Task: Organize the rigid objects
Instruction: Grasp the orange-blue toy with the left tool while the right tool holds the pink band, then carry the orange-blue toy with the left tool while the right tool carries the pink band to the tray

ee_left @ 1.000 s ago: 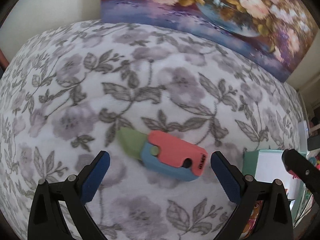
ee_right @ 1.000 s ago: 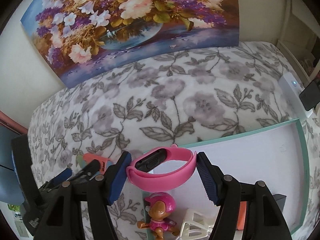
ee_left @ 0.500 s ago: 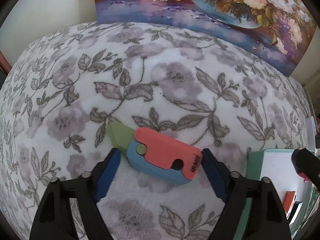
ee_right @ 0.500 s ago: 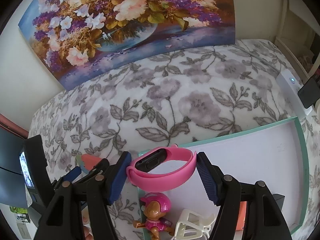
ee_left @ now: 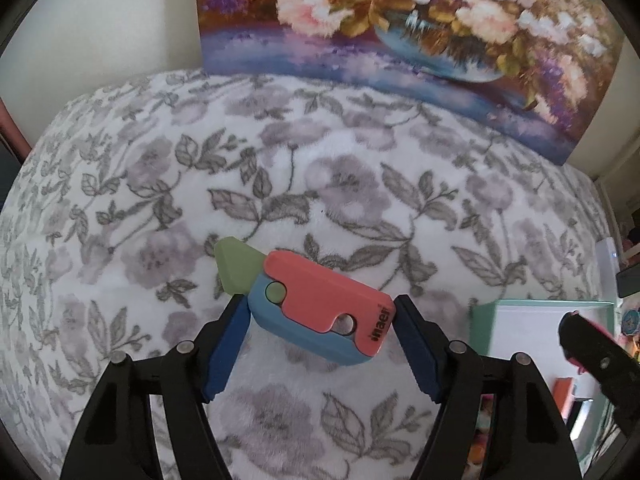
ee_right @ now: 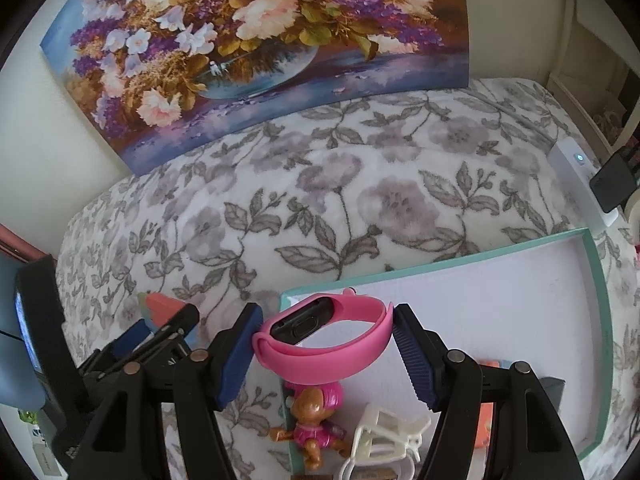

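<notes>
A plastic toy knife (ee_left: 316, 292) with a coral and blue handle and a green blade hangs just above the floral blanket (ee_left: 344, 184). My left gripper (ee_left: 320, 307) is shut on it, one blue pad at each end of the handle. Its coral tip (ee_right: 160, 303) also shows in the right wrist view, behind the left gripper (ee_right: 160, 330). My right gripper (ee_right: 326, 316) is shut on a pink wristband (ee_right: 320, 358) with a black module. It holds the band over the near left corner of a teal-rimmed box (ee_right: 440, 269).
Inside the box lie a dog figure in pink (ee_right: 316, 424), a white hair clip (ee_right: 390, 428) and an orange item (ee_right: 489, 412). A flower painting (ee_right: 256, 40) leans at the back. A white device (ee_right: 576, 184) lies past the box's far right corner.
My left gripper's wide-open jaws came together onto the toy knife's handle and raised it a little off the blanket. The right gripper and its wristband stayed put.
</notes>
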